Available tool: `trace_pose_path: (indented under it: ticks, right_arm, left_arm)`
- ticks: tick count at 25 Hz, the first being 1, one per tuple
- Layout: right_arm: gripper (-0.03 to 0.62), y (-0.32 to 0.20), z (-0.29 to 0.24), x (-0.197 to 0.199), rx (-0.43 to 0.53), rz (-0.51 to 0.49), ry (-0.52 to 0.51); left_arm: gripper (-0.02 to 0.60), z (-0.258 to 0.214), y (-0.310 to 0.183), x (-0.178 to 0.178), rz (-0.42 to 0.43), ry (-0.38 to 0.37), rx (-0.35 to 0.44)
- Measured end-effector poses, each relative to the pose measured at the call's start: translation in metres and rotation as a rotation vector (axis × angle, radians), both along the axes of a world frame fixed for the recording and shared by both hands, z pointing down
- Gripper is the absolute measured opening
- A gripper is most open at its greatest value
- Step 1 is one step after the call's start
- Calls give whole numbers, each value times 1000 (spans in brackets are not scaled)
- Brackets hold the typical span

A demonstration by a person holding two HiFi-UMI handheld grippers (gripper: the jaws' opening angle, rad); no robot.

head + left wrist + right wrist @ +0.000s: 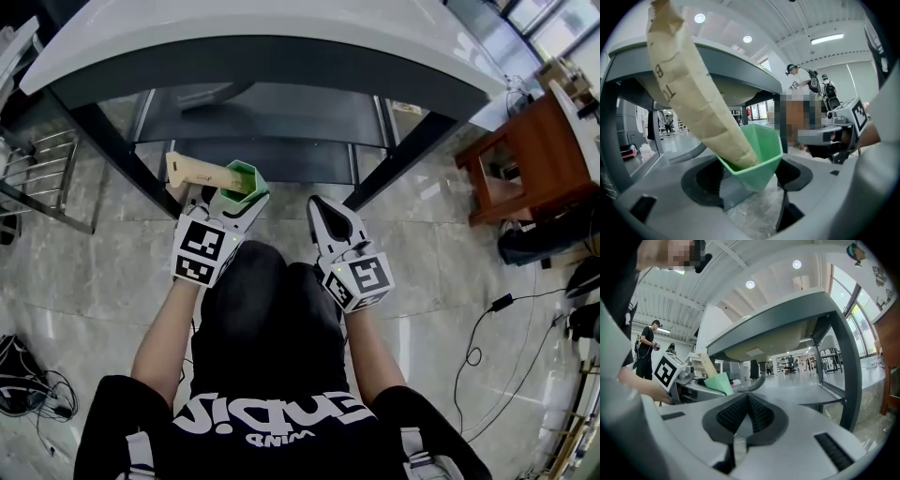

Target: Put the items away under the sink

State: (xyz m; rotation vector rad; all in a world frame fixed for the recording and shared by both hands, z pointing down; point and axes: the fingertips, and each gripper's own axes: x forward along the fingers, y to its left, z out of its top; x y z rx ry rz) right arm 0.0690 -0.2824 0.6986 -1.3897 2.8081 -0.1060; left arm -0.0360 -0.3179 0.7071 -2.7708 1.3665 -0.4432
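Grey tiled floor (441,244); sink (281,37) on dark frame, grey shelf (272,117) beneath, wooden table (534,141) at right. Person's legs below both grippers. L gripper (236,192): jaws clamped on green cup (759,154), held clear of floor just in front of shelf edge. Tan paper pack (693,93) stands tilted in cup, top leaning left. R gripper (747,399): jaws closed together, nothing between, beside L gripper, not touching it.
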Motion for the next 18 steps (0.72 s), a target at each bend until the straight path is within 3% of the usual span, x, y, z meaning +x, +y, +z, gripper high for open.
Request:
trace_pose_path:
  ticks: [9,18]
  right_arm:
    - [18,-7,-4,-7,24,-2,2]
    - [18,-15,-2,-11,7,1,15]
  left_arm:
    - [351,5,-35,6,5,33,-5]
    - [351,16,-77,10,-10,-52,13]
